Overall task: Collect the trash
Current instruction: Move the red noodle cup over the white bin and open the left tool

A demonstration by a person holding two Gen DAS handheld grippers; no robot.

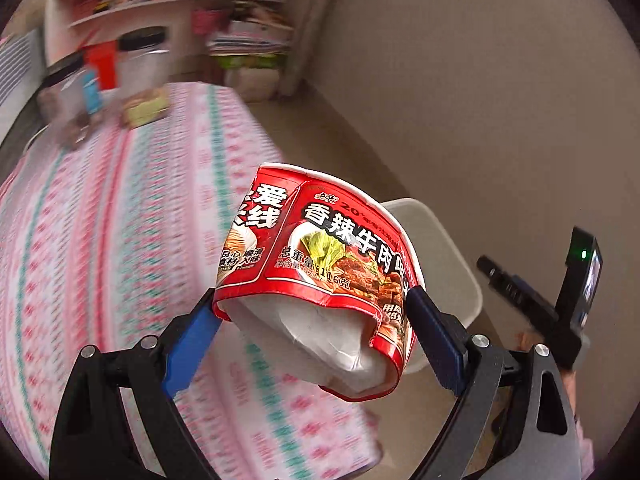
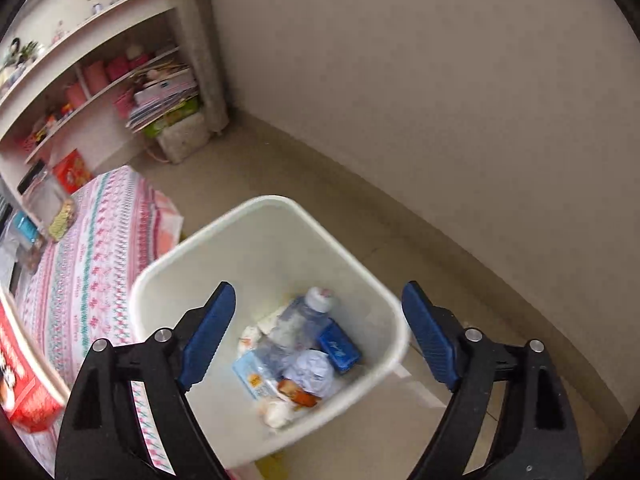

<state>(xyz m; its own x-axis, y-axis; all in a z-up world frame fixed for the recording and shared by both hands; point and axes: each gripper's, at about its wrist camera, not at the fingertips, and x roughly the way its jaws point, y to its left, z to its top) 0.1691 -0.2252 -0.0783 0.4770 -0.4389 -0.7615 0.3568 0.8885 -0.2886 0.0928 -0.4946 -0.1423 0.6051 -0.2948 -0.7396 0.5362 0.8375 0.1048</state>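
Observation:
My left gripper (image 1: 316, 304) is shut on a crushed red instant-noodle cup (image 1: 320, 264), held in the air beyond the table edge, beside the white trash bin (image 1: 444, 248) on the floor. The cup also shows at the left edge of the right wrist view (image 2: 20, 380). My right gripper (image 2: 320, 316) is open and empty, hovering above the white bin (image 2: 256, 248). The bin holds a plastic bottle (image 2: 296, 324), a blue box (image 2: 340, 348), a crumpled paper (image 2: 312, 372), a light-blue carton (image 2: 252, 376) and other scraps.
A table with a pink-patterned cloth (image 1: 100, 240) lies left, with jars (image 1: 140, 60) and small boxes at its far end. White shelves (image 2: 80, 92) stand behind. The right gripper's body (image 1: 568, 300) is near the bin. A beige wall and floor (image 2: 440, 120) are to the right.

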